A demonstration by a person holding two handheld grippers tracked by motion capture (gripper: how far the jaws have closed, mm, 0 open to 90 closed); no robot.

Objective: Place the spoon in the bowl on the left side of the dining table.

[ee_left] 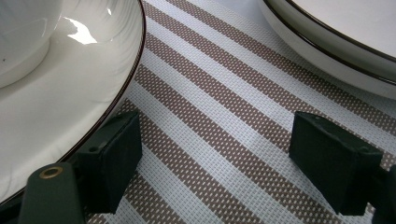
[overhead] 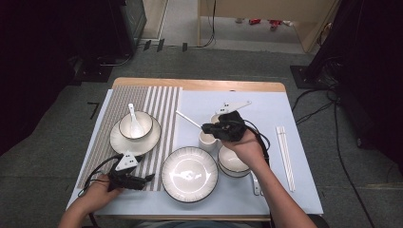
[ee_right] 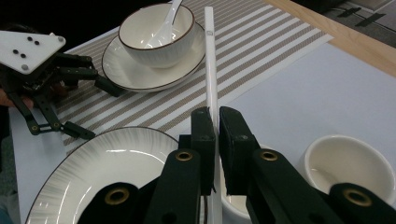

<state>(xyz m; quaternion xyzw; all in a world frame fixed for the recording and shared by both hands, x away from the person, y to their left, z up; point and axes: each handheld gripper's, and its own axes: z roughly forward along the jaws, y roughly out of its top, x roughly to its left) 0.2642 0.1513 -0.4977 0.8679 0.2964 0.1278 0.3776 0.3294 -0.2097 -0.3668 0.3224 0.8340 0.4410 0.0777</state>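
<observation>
Left tool [overhead: 142, 180] rested wide and empty on striped mat [overhead: 164, 102], beside saucer [overhead: 119, 142]. Right tool [ee_right: 214, 122] clamped white chopstick [ee_right: 209, 60], raised over small cup [overhead: 207, 139]. Should have stayed pinched squarely, kept level, and been lowered slowly clear of large plate [overhead: 189, 174].

Below the right gripper [ee_right: 214, 122], the chopstick's [ee_right: 209, 60] lower end and the small cup [ee_right: 233, 205] are hidden by its jaws; the large plate [ee_right: 107, 163] runs off the frame.
</observation>
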